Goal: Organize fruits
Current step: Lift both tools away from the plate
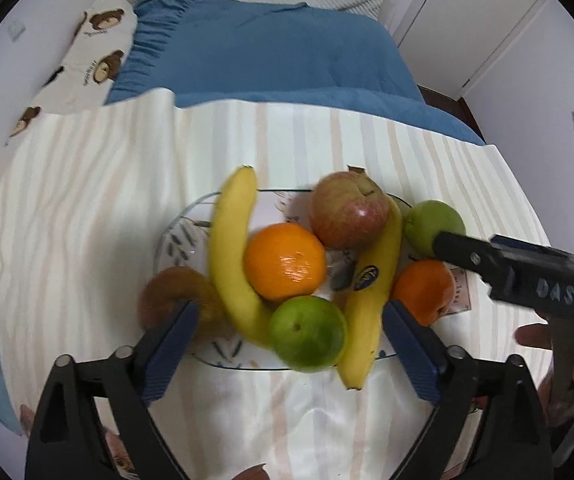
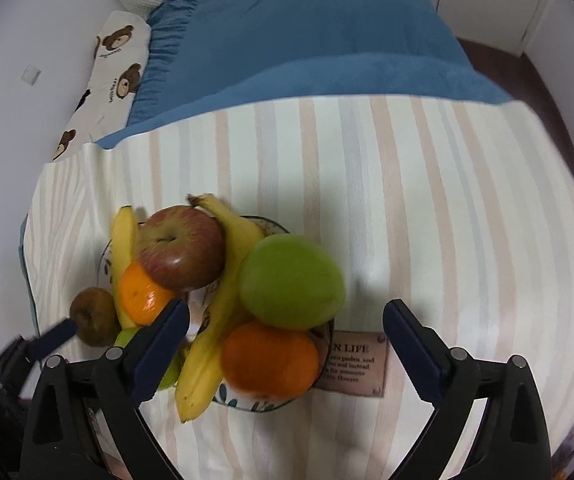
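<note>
A patterned plate [image 1: 175, 236] on a striped cloth holds two bananas [image 1: 231, 248] [image 1: 371, 304], an orange [image 1: 285, 260], a red apple [image 1: 349, 210] and a green citrus [image 1: 307, 334]. A green apple [image 1: 433, 222], a second orange [image 1: 423, 292] and a brown kiwi [image 1: 175, 292] lie at the plate's edges. My left gripper [image 1: 289, 348] is open over the green citrus. My right gripper [image 2: 285, 344] is open above the green apple [image 2: 291, 282] and second orange [image 2: 271, 360]; one of its fingers [image 1: 459, 250] reaches the green apple in the left wrist view.
The striped cloth [image 2: 427, 208] lies on a bed with a blue blanket [image 1: 267, 52] and a bear-print pillow [image 1: 91, 52] behind. A label patch [image 2: 353, 362] sits right of the plate. A white door [image 1: 475, 20] stands at the far right.
</note>
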### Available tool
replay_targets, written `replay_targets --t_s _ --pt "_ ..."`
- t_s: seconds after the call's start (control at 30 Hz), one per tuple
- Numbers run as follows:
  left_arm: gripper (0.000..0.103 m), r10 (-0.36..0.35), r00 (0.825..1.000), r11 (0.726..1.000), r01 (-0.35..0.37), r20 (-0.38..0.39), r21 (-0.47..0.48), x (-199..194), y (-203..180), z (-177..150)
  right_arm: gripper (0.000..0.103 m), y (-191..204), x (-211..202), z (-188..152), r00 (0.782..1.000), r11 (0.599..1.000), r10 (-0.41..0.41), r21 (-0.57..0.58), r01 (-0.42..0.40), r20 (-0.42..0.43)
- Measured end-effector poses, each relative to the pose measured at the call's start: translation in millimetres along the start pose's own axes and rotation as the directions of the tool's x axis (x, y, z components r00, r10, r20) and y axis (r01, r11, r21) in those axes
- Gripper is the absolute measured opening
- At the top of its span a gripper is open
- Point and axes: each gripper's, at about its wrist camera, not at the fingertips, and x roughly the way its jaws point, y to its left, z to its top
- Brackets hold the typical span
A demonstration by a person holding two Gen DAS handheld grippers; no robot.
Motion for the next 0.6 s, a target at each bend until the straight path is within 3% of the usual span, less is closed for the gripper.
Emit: replay_targets --t_s 0.2,0.6 --pt "0.101 0.061 0.998 0.998 -0.061 0.031 -0.007 -15.5 17.1 -9.3 0.102 14.6 -27.3 -27.4 0.995 0.998 -0.061 -0.016 0.063 0.077" --pt "0.101 0.099 0.990 0.995 -0.099 0.096 -0.011 -58.9 27.1 -34.8 0.102 34.7 -88.2 -89.5 0.969 0.993 -0.117 0.005 0.119 0.216"
